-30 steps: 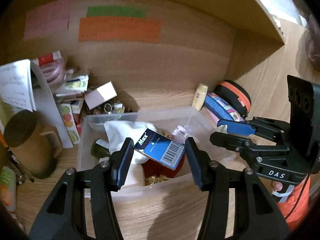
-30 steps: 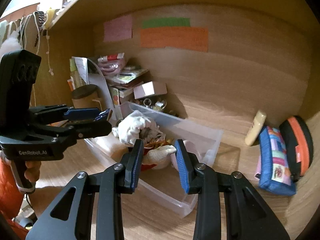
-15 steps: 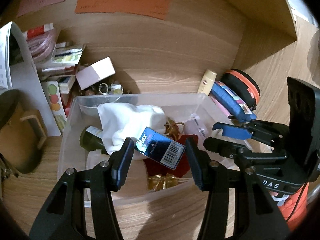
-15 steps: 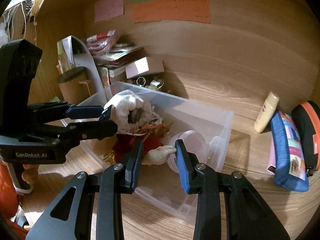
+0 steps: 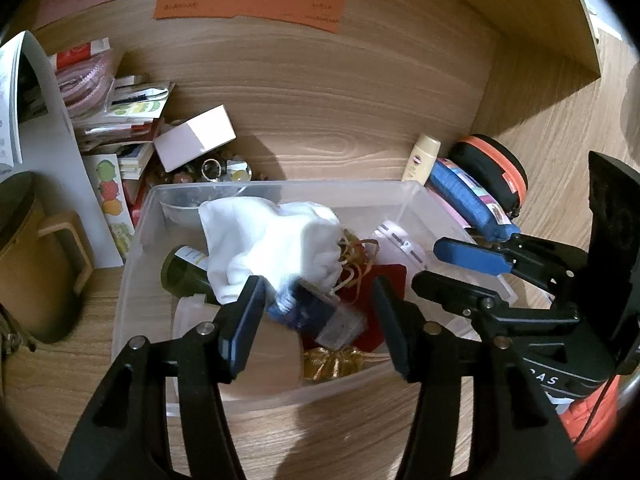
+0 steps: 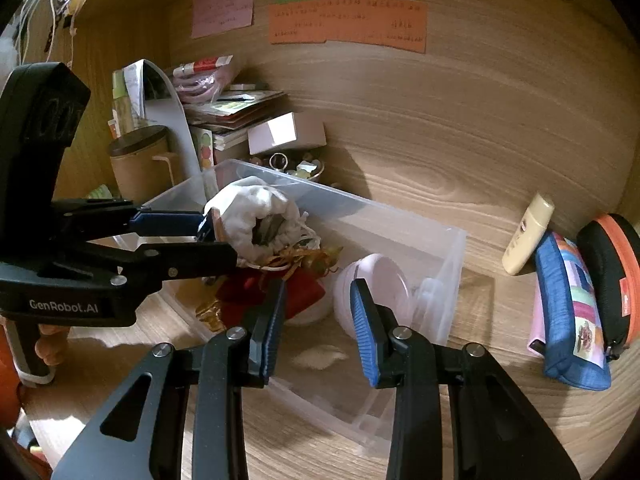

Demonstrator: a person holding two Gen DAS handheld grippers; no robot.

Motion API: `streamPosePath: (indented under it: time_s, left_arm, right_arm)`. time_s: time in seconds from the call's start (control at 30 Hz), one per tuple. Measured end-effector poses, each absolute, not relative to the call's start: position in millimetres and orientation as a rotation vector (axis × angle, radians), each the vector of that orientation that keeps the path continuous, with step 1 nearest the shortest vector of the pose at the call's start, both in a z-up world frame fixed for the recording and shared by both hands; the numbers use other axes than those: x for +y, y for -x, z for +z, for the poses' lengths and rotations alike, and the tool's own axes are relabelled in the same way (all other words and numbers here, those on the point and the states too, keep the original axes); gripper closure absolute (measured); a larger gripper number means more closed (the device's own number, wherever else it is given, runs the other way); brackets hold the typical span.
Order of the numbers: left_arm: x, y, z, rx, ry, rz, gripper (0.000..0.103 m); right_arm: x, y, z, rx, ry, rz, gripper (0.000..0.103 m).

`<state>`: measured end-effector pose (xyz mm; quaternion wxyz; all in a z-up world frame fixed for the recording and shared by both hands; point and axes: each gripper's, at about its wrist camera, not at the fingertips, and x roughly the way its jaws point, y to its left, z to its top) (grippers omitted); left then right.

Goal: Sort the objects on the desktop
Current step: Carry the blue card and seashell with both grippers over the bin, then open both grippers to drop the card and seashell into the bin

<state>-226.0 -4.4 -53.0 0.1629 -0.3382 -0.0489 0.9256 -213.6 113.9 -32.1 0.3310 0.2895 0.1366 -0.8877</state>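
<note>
Cloth (image 5: 272, 240) crowds bin (image 5: 136, 240) w/ bottle (image 5: 182, 270) (box (image 5: 320, 314) blurred, maybe loose).

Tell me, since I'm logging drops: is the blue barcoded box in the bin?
In: blurred blue barcoded box is inside clear plastic bin.

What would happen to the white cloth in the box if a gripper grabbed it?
The white cloth looks bunched and wrinkled, so it would probably flop and sag, not stay stiff. It seems light. It drapes over a dark bottle, so lifting might nudge that.
</note>
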Motion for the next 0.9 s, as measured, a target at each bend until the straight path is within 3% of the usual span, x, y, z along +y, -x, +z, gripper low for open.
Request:
streamPosePath:
  time_s: [0.33,0.53,0.67,0.9]
  left_arm:
    - [-7.0,220.9,-46.3,-0.136,0.905,2.676,0.029]
    - [-14.0,220.3,-43.9,-0.166,0.886,2.700,0.022]
    - [-17.7,219.7,-43.3,-0.175,0.885,2.725,0.008]
    - [-16.8,219.7,-41.4,-0.114,0.917,2.797,0.006]
  right_arm:
    - [118.1,203.5,-20.5,0.351,-0.685,-2.370,0.037]
    - [125.2,206.2,-17.0,0.312,-0.678,-2.407,0.026]
    - [127.8,208.0,-16.4,0.298,-0.680,-2.424,0.022]
    - [130.9,212.5,-16.7,0.287,-0.706,-2.451,0.012]
